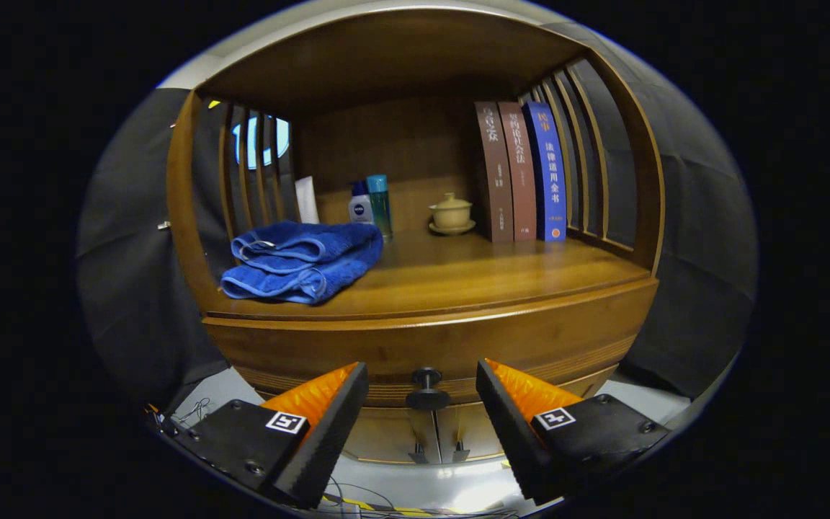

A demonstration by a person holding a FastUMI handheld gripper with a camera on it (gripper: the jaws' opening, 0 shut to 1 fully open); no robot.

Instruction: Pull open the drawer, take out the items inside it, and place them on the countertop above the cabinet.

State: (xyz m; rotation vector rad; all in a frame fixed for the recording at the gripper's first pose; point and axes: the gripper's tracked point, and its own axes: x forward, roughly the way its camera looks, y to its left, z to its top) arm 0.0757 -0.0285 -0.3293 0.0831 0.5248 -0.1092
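A wooden cabinet stands in front of me, with a countertop (472, 277) under a slatted hutch. Below the countertop runs the drawer front (429, 346), closed, with a dark round knob (426, 389) at its middle. My gripper (422, 378) is open, its two fingers spread to either side of the knob and a little short of it, touching nothing. What lies in the drawer is hidden.
On the countertop lies a folded blue towel (303, 259) at the left. Small bottles (372, 202), a lidded tea cup on a saucer (451, 214) and three upright books (523, 173) stand at the back. Two lower cabinet doors (436, 432) sit beneath the drawer.
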